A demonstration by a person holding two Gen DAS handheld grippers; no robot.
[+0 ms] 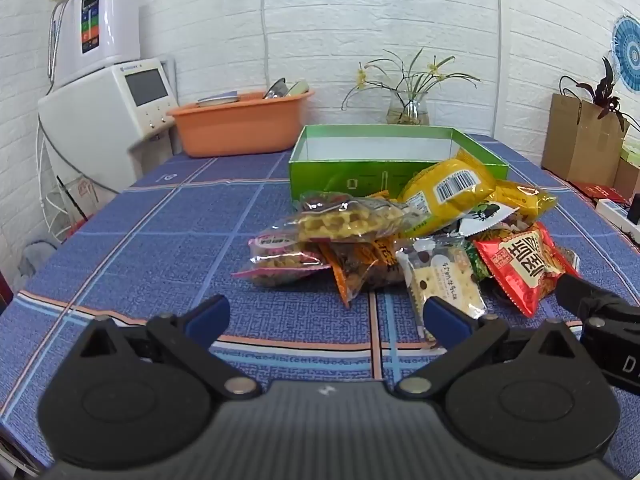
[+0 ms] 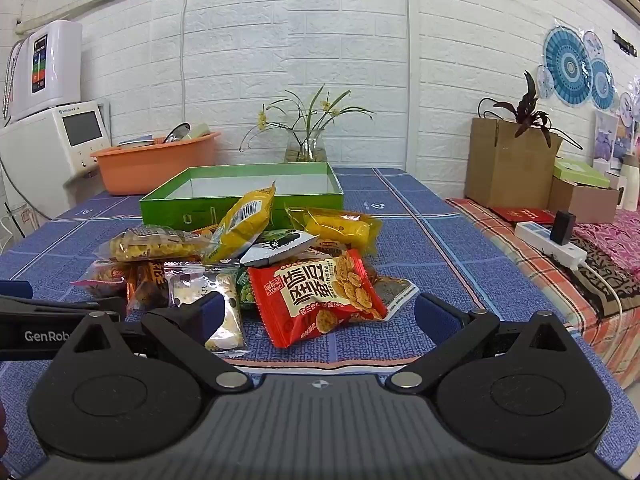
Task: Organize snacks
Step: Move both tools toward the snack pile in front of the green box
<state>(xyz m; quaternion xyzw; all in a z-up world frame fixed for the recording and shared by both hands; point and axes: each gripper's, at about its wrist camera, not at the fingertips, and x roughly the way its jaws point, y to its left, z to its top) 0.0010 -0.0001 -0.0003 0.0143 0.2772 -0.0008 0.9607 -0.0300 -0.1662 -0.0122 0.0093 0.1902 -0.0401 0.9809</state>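
A pile of snack packets lies on the blue tablecloth in front of an open green box (image 1: 396, 160) (image 2: 240, 200) whose visible inside shows nothing. The pile holds a red packet (image 1: 524, 268) (image 2: 320, 292), a yellow barcode packet (image 1: 448, 192) (image 2: 244, 224), a clear waffle packet (image 1: 348, 220) (image 2: 152, 246) and a white cracker packet (image 1: 444, 284) (image 2: 224, 312). My left gripper (image 1: 324, 316) is open and empty, just short of the pile. My right gripper (image 2: 320, 312) is open and empty, its fingers either side of the red packet's near end.
An orange basin (image 1: 240, 128) (image 2: 152, 166) with dishes and a vase of plants (image 1: 408, 108) (image 2: 306, 146) stand behind the box. White appliances (image 1: 104, 112) sit at the back left. A cardboard box (image 2: 508, 164) and power strip (image 2: 552, 240) are to the right.
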